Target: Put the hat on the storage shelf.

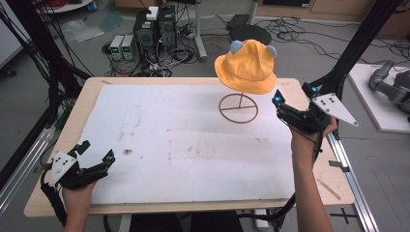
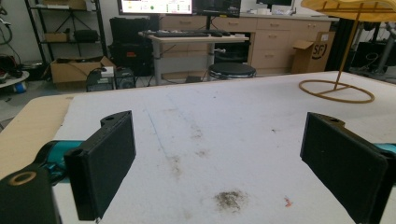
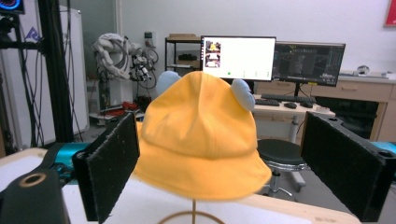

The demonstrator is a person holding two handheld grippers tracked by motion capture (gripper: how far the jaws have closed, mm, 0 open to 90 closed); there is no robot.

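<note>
I am holding my right gripper (image 1: 285,108) wide open beside the yellow hat (image 1: 246,67), which is sitting on a wire stand (image 1: 238,108) at the table's far side. It looks soft and light; I judge the brim best to pinch.

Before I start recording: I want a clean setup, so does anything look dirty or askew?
The white mat is soiled: a dark smudge near the left gripper, plus fainter marks mid-mat. The yellow hat sits squarely on its stand.
</note>
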